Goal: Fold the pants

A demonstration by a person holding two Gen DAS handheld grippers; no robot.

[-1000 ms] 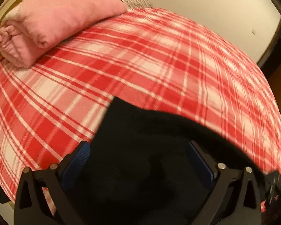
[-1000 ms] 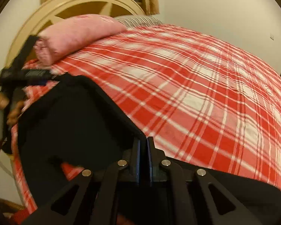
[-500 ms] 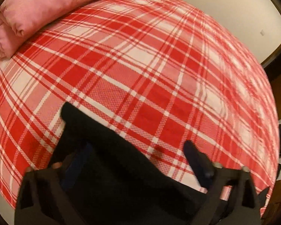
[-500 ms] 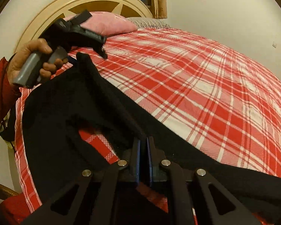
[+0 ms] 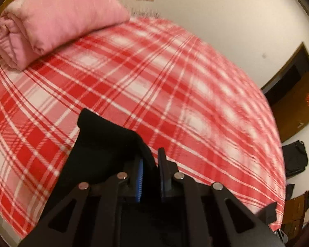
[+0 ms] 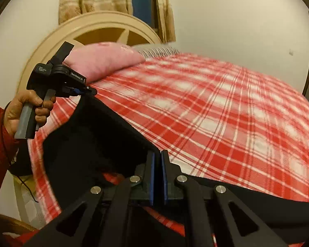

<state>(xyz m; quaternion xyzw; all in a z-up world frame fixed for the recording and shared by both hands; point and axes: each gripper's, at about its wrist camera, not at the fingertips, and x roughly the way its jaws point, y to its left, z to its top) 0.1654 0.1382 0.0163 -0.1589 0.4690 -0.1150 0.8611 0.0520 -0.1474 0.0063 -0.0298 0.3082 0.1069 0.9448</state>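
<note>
Pants (image 6: 96, 135), black, hang stretched between our two grippers above the red plaid bedspread (image 6: 226, 111), and part of the cloth trails down across that bedspread's near edge. Our left gripper (image 5: 150, 164) has its blue-padded fingers (image 5: 140, 177) drawn narrow on a raised fold of the fabric. Our right gripper (image 6: 158, 164) is pinched nearly closed on another edge of the pants. From the right wrist we see our left hand (image 6: 28, 111) gripping its tool's grey handle, lifted over the bedspread. A rolled pink quilt (image 5: 57, 20) lies at the bedspread's far end, before a cream headboard (image 6: 105, 28).
</note>
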